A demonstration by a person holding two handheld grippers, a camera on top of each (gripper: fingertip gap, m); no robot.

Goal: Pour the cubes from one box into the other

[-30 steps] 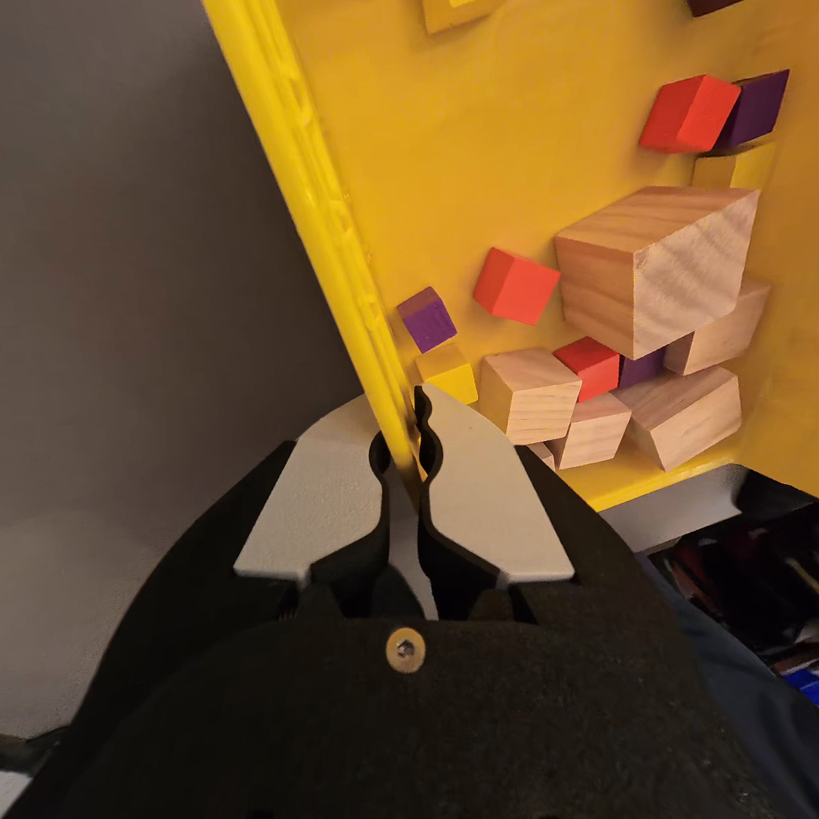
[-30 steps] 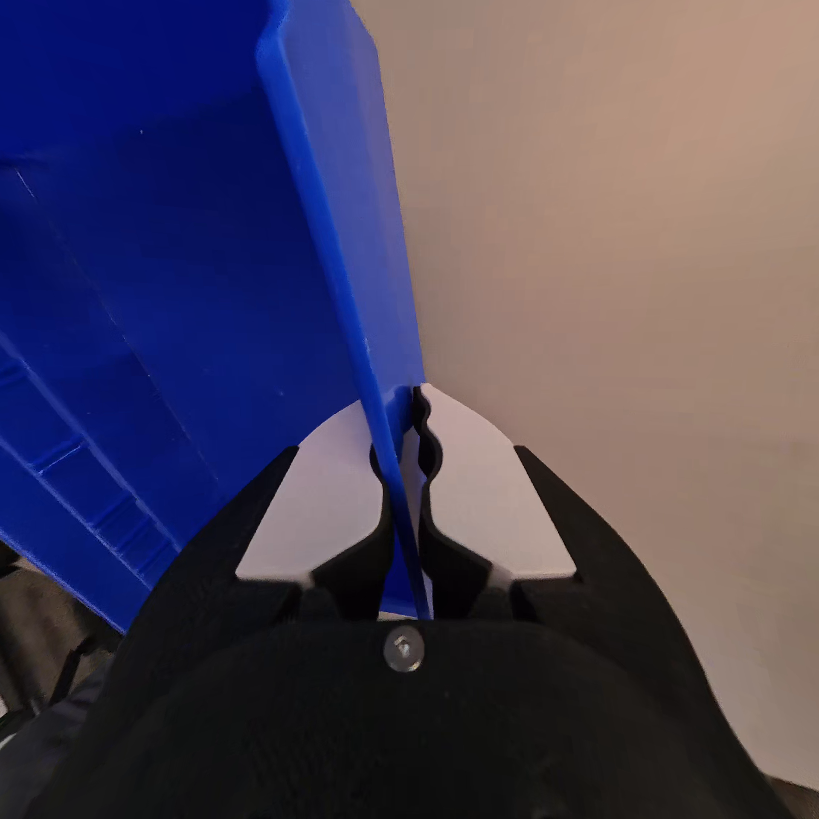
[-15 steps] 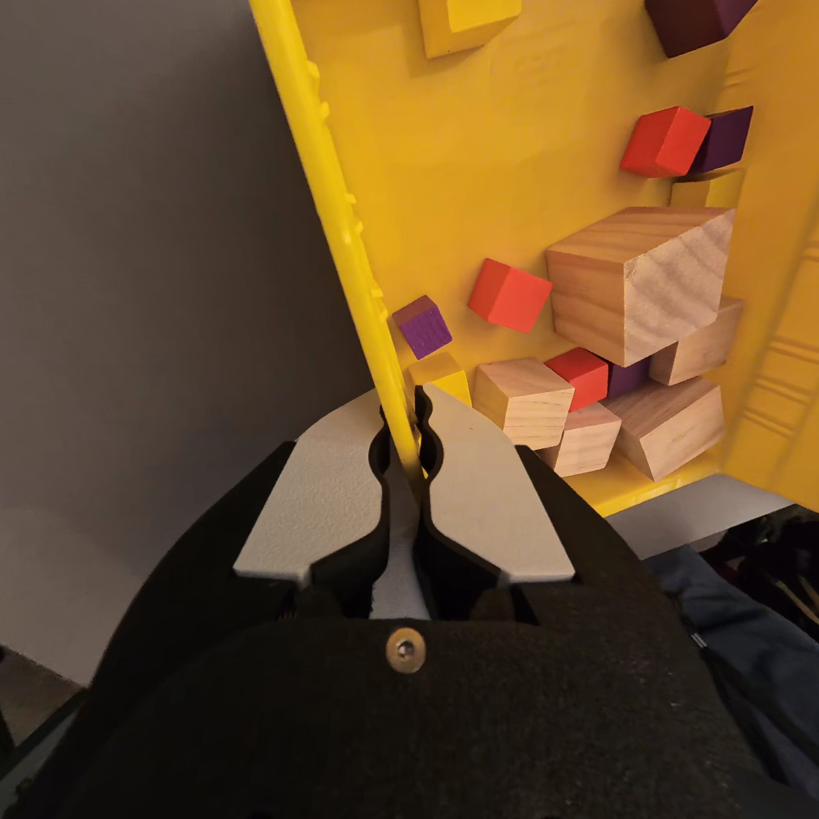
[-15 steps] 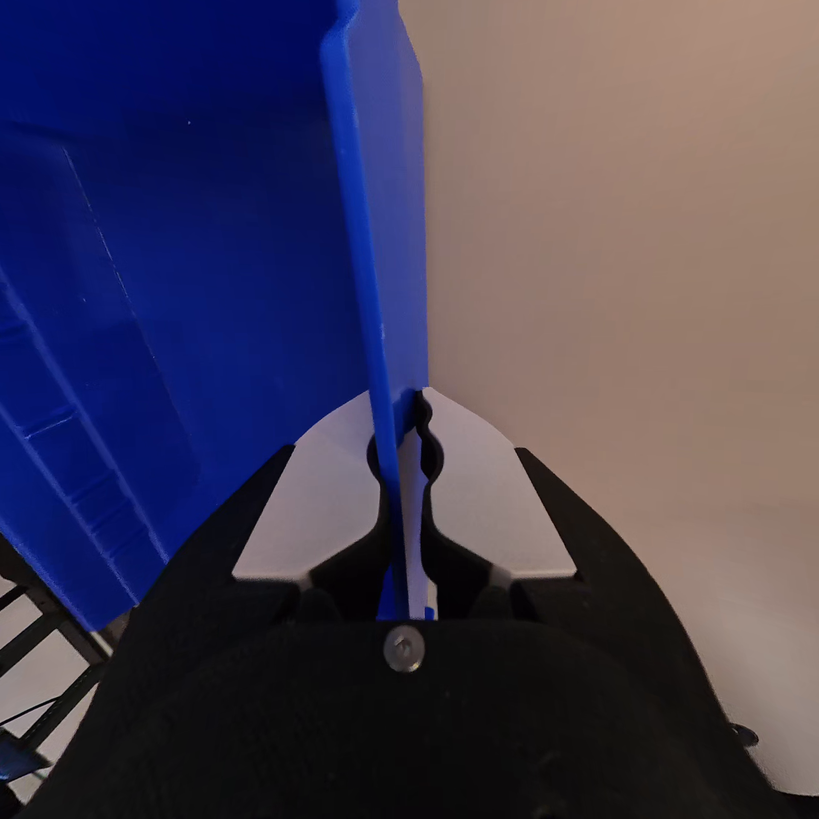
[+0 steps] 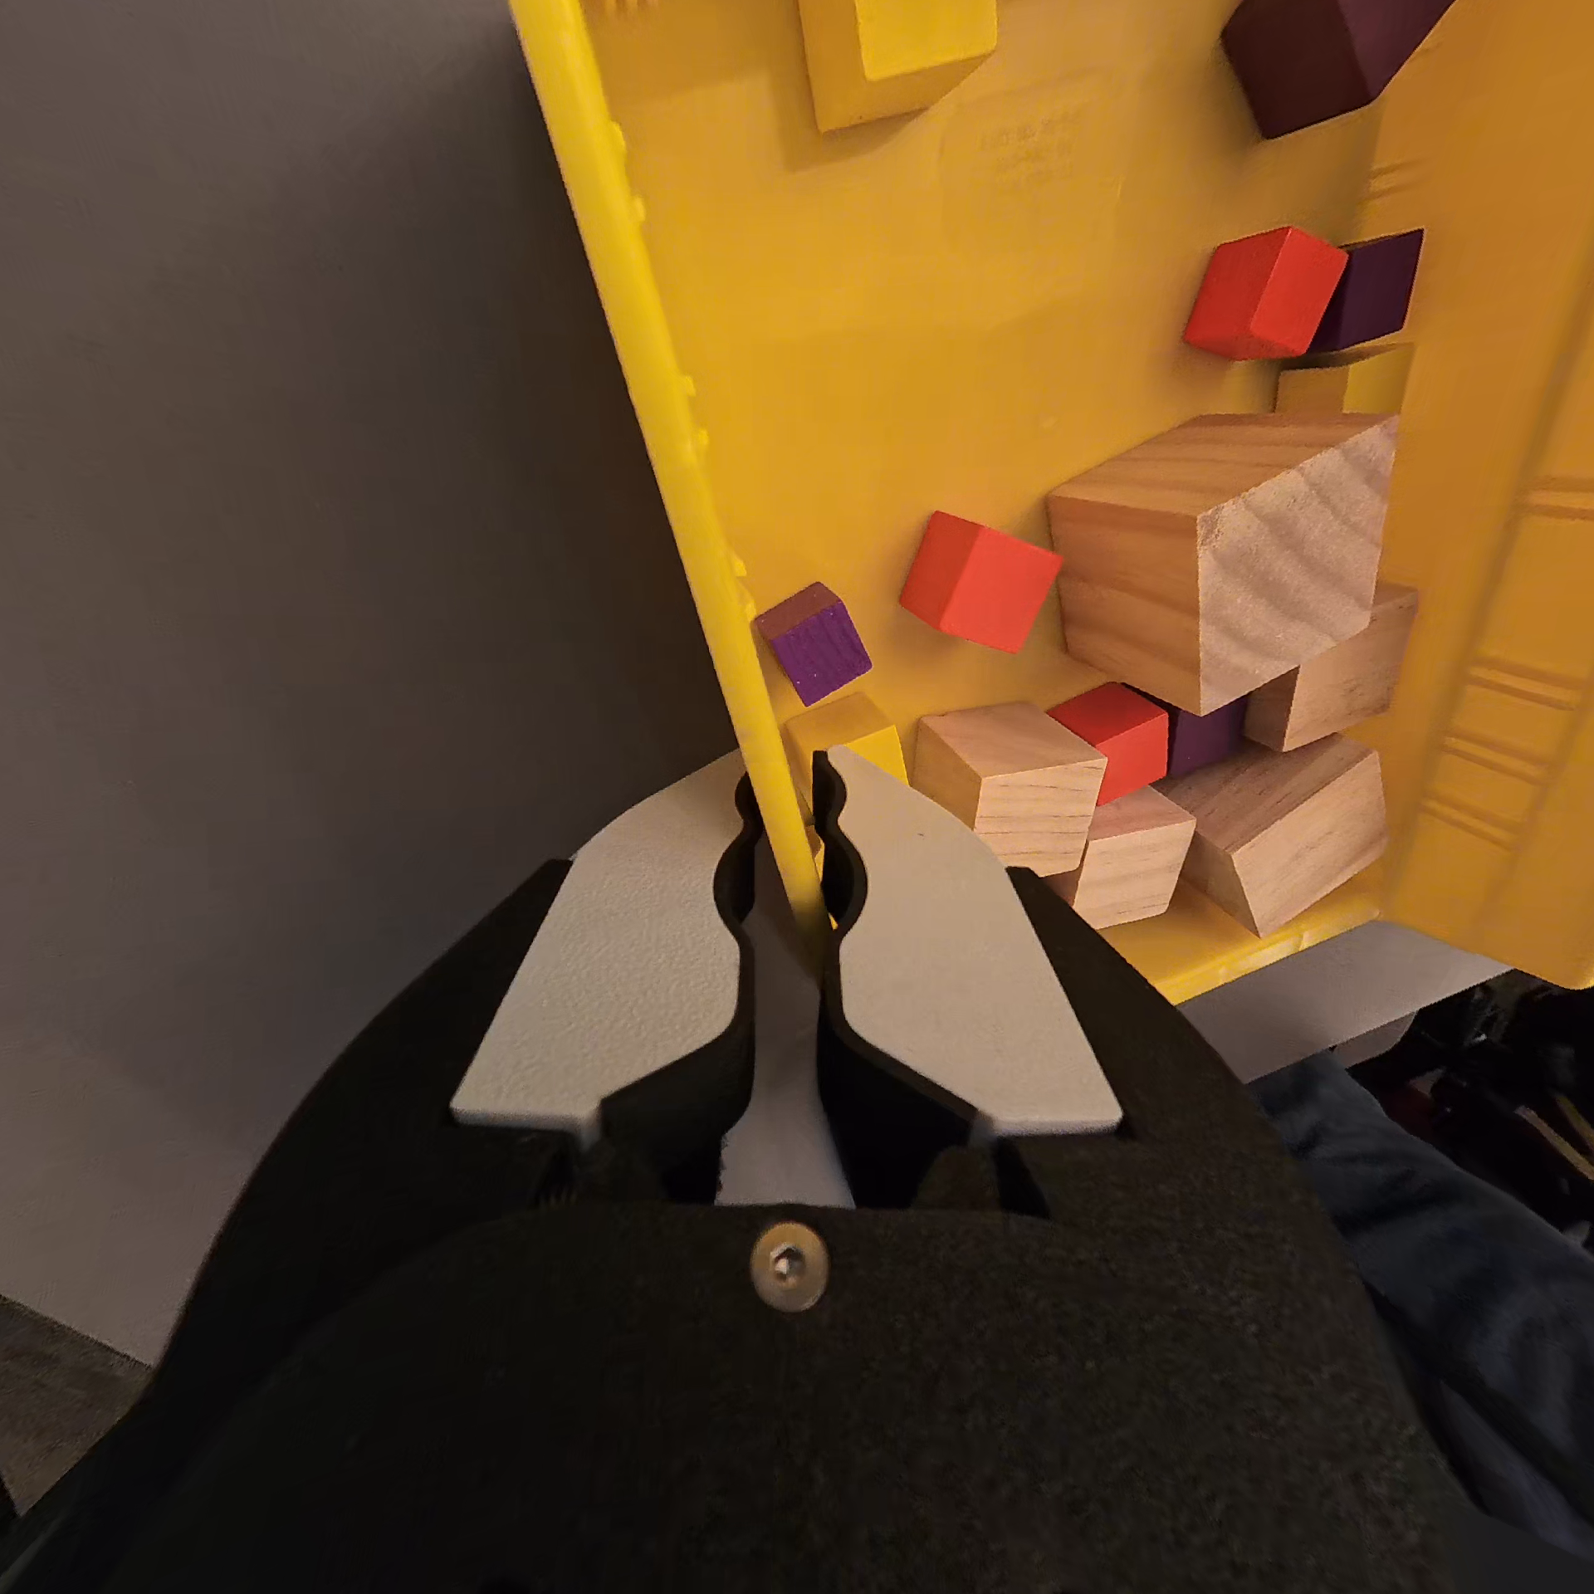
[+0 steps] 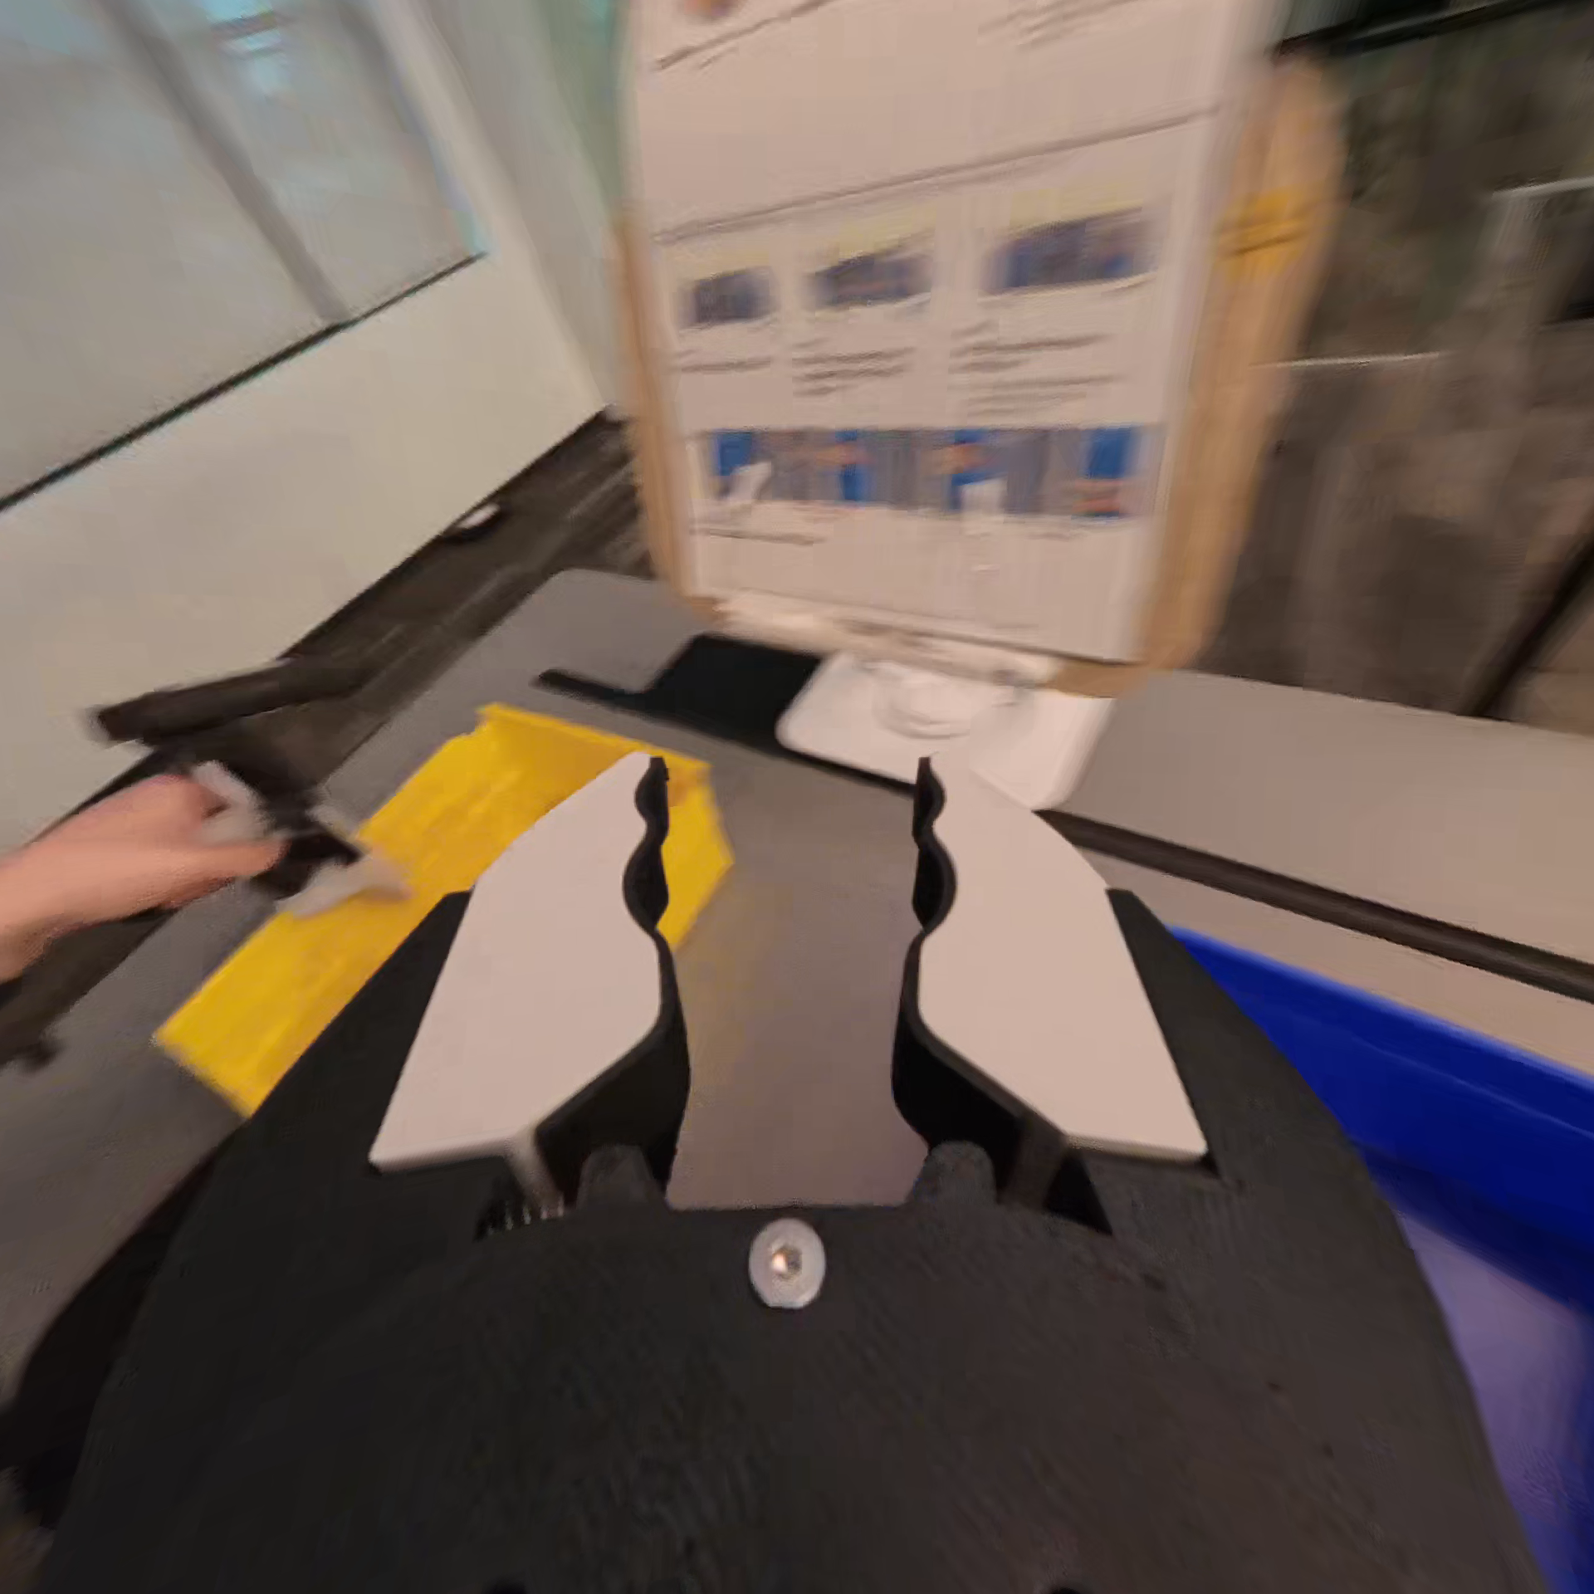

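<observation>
In the left wrist view my left gripper (image 5: 789,776) is shut on the thin side wall of the yellow box (image 5: 862,345). Inside the box lie several cubes: a red cube (image 5: 979,578), a purple cube (image 5: 815,643), a small yellow cube (image 5: 850,729) and a large plain wooden block (image 5: 1208,552) piled with smaller ones. In the blurred right wrist view my right gripper (image 6: 789,768) is wide open and empty above the table. The blue box (image 6: 1380,1087) sits at the lower right, apart from the fingers. The yellow box (image 6: 483,828) lies to the left, with the left gripper (image 6: 336,880) at its edge.
A hand (image 6: 112,854) holds the left gripper. A tall board with printed sheets (image 6: 931,345) stands on a white base (image 6: 931,733) at the back of the grey table (image 6: 1294,776). A black mat (image 6: 716,690) lies beside the base. Dark clothing (image 5: 1423,1208) shows below the yellow box.
My right gripper let go of the blue box's wall, opened wide and swung away; the blue box now sits low on the right. My left gripper keeps its hold on the yellow wall.
</observation>
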